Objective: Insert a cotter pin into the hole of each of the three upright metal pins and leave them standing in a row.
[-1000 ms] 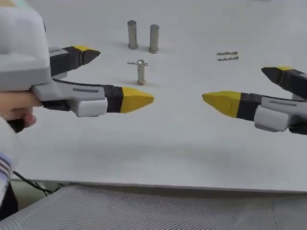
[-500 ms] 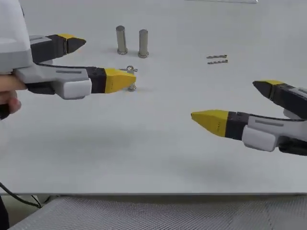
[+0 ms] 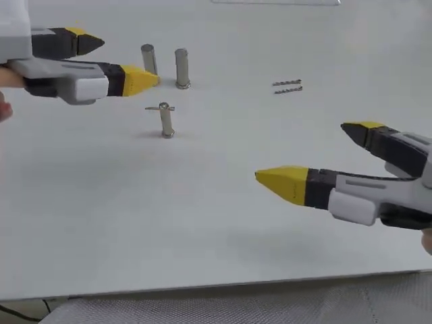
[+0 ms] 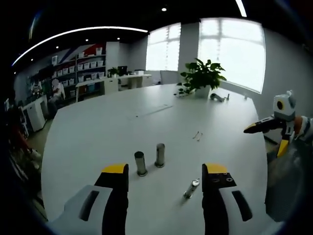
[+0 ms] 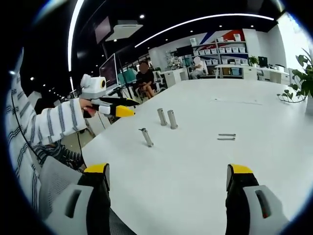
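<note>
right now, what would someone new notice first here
Two open, yellow-tipped grippers: the left gripper upper left, the right gripper lower right. On the white table stand three metal pins; the front pin carries a cotter pin, and two loose cotter pins lie to its right.

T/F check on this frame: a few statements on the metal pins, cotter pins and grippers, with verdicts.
1. One metal pin already carries a fitted cotter pin through its top. True.
2. Three loose cotter pins lie on the table. False: two loose cotter pins lie side by side on the table.
3. The left gripper and the right gripper both have open jaws that hold nothing. True.
4. All three metal pins stand in one row. False: the two bare metal pins stand side by side, and the one with the cotter pin stands apart, nearer the person.
</note>
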A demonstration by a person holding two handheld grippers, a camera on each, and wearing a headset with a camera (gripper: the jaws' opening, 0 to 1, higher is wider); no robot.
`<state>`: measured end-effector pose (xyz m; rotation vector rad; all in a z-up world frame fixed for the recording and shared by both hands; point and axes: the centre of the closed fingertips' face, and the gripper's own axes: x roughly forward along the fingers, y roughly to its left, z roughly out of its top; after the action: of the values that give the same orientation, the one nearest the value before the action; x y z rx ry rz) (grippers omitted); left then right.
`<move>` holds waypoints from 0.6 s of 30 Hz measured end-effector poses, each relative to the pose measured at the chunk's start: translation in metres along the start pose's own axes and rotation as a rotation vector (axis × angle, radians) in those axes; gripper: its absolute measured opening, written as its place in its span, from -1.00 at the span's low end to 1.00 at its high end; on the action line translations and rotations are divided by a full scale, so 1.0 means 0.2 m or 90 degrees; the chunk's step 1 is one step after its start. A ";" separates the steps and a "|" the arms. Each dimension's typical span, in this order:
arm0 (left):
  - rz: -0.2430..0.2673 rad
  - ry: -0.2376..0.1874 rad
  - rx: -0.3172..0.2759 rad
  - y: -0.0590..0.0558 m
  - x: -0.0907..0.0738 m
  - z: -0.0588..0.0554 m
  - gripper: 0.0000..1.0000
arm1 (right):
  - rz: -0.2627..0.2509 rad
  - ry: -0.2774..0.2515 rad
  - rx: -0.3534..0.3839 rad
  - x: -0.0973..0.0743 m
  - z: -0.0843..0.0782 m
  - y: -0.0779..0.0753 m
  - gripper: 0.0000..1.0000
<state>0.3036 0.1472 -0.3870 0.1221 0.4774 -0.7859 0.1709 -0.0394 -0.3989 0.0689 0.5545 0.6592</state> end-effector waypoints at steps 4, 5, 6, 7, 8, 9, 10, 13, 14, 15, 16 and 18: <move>0.000 -0.003 -0.003 0.06 0.09 0.00 0.10 | -0.003 0.005 -0.001 0.00 -0.01 -0.01 0.97; 0.005 0.003 0.004 0.08 0.10 -0.01 0.05 | -0.004 0.010 -0.007 0.00 -0.01 -0.01 0.97; 0.009 0.007 0.009 0.09 0.12 -0.02 0.01 | -0.005 0.013 -0.009 0.00 -0.02 -0.01 0.97; 0.012 0.009 0.010 0.10 0.13 -0.02 -0.02 | -0.005 0.016 -0.009 0.00 -0.02 -0.01 0.95; 0.015 0.009 0.007 0.12 0.15 -0.02 -0.05 | -0.005 0.016 -0.009 0.00 -0.02 -0.01 0.93; 0.016 0.009 0.002 0.12 0.16 -0.03 -0.07 | -0.006 0.017 -0.008 0.00 -0.03 -0.02 0.94; 0.016 0.009 -0.001 0.14 0.18 -0.03 -0.09 | -0.007 0.018 -0.007 0.00 -0.03 -0.02 0.94; 0.021 0.013 0.001 0.16 0.22 -0.05 -0.14 | -0.010 0.019 -0.004 0.00 -0.03 -0.02 0.93; 0.021 0.017 -0.001 0.17 0.24 -0.06 -0.16 | -0.011 0.020 -0.004 0.00 -0.03 -0.03 0.93; 0.021 0.018 -0.007 0.17 0.24 -0.06 -0.18 | -0.012 0.020 -0.004 0.00 -0.03 -0.03 0.93; 0.013 0.019 -0.037 0.17 0.26 -0.07 -0.19 | -0.013 0.021 -0.004 0.00 -0.03 -0.03 0.93; 0.010 0.021 -0.040 0.18 0.28 -0.07 -0.21 | -0.009 0.021 -0.003 0.00 -0.03 -0.02 0.92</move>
<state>0.3571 0.1406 -0.4277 0.0810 0.5311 -0.7533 0.1707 -0.0435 -0.4045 0.0504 0.5844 0.6479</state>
